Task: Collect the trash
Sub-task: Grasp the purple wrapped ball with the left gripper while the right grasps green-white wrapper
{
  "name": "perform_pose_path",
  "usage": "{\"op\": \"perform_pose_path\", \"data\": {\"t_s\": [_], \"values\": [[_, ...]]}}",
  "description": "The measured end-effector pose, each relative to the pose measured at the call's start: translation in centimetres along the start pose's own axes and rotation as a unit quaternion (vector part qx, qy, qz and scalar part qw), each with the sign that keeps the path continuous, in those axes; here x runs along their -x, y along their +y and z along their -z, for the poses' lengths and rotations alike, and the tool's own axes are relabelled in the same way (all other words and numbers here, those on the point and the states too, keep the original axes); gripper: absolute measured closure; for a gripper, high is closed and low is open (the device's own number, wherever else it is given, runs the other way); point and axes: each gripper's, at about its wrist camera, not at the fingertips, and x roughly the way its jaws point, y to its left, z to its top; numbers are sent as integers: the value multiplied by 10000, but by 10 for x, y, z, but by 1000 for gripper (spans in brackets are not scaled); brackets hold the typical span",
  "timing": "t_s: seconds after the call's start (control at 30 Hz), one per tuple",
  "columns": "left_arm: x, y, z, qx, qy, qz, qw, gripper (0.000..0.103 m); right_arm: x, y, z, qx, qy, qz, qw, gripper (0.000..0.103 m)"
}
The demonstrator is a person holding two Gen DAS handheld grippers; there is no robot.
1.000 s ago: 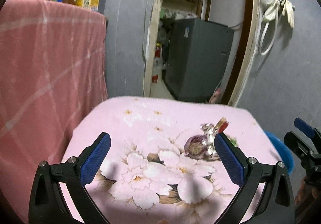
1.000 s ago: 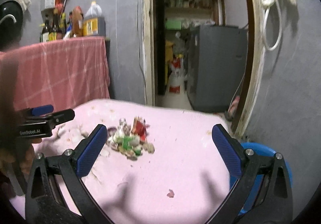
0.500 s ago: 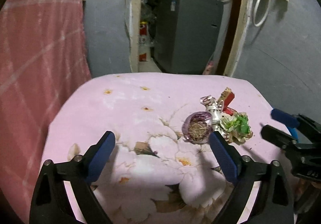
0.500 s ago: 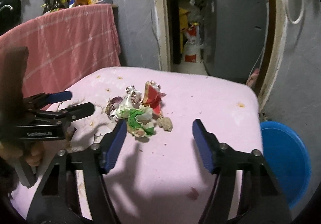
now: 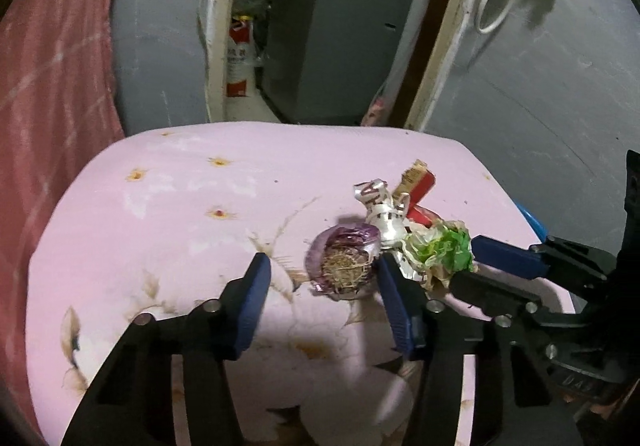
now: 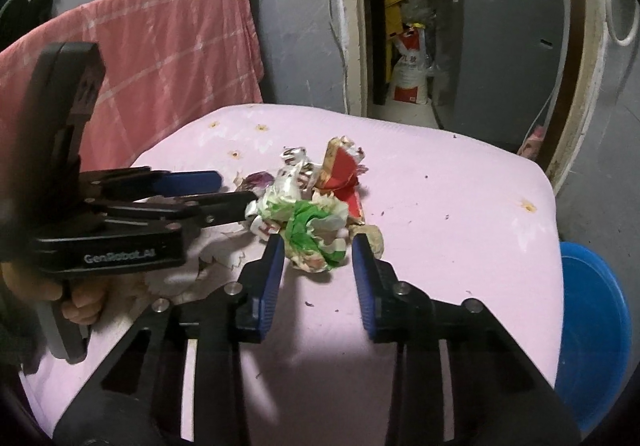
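Note:
A small trash pile lies on the pink flowered table (image 5: 168, 206). It holds a purple onion skin (image 5: 344, 258), a crumpled green-and-white wrapper (image 5: 440, 250) (image 6: 316, 234), a white printed wrapper (image 5: 380, 214) and a red carton (image 5: 420, 186) (image 6: 340, 170). My left gripper (image 5: 322, 288) is open, its fingers on either side of the onion skin. My right gripper (image 6: 318, 258) is open, its fingers flanking the green-and-white wrapper without pressing it.
A blue bin (image 6: 592, 326) stands on the floor at the table's right edge. A pink checked cloth (image 6: 160, 66) covers a counter with bottles on the left. A doorway with a grey cabinet (image 5: 336, 38) lies behind the table.
Both grippers have moved forward and down onto the trash pile. Both have narrowed their opening, the left around the onion skin and the right around the green wrapper.

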Motion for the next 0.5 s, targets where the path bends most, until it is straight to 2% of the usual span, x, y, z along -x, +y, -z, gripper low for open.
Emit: {"op": "perform_pose_path", "data": {"t_s": [0.2,0.5], "values": [[-10,0,-4,-1,204,173,9996,70,-2,-2,0,-48,51,-63,10000,83],[-7,-3,0,-34,172,168,9997,74,0,1,0,-10,-14,-44,10000,87]]}}
